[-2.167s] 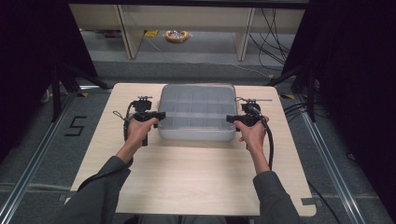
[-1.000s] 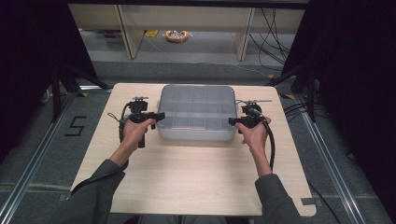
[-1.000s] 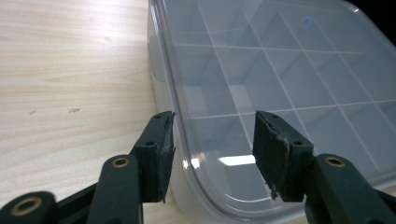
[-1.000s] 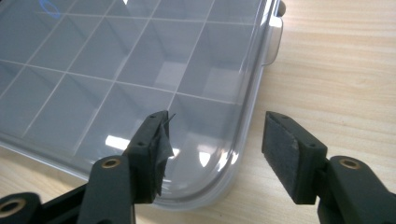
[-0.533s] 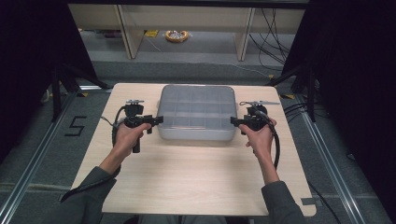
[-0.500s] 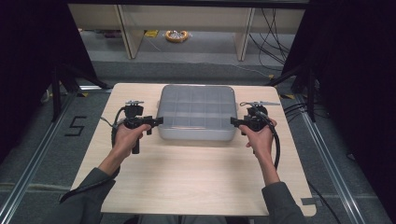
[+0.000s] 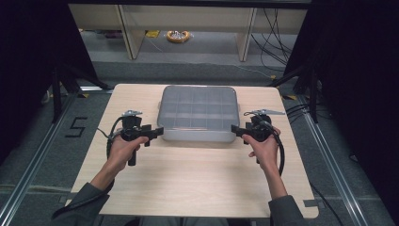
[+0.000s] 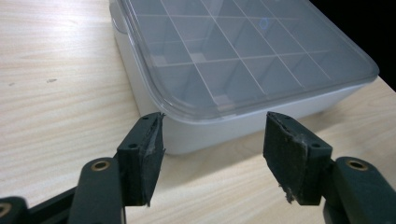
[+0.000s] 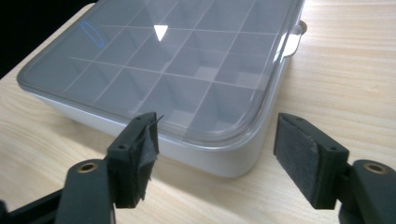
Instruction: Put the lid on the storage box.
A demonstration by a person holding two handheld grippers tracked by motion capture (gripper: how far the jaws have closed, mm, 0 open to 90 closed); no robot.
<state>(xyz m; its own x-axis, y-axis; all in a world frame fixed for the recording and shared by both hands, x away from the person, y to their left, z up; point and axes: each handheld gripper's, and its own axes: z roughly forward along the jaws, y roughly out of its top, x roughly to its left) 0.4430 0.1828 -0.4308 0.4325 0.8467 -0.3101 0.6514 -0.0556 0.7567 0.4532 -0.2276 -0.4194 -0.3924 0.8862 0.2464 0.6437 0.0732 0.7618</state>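
A grey compartment box (image 7: 199, 113) with a clear lid stands on the far half of the wooden table (image 7: 188, 179). Its dividers show through the lid, and the compartments look bare. My left gripper (image 7: 157, 132) is open just off the box's near left corner (image 8: 163, 135), with nothing between its jaws. My right gripper (image 7: 234, 130) is open just off the near right corner (image 9: 233, 163), also holding nothing. A latch tab (image 9: 292, 42) sticks out from the box's side in the right gripper view.
The near half of the table lies in front of the box as bare wood. Dark frame legs (image 7: 61, 80) and cables (image 7: 277, 42) stand on the floor around the table. A yellow object (image 7: 178, 36) lies on the floor beyond it.
Both grippers have drawn back outward and toward the person, away from the box's sides. The box has stayed in place.
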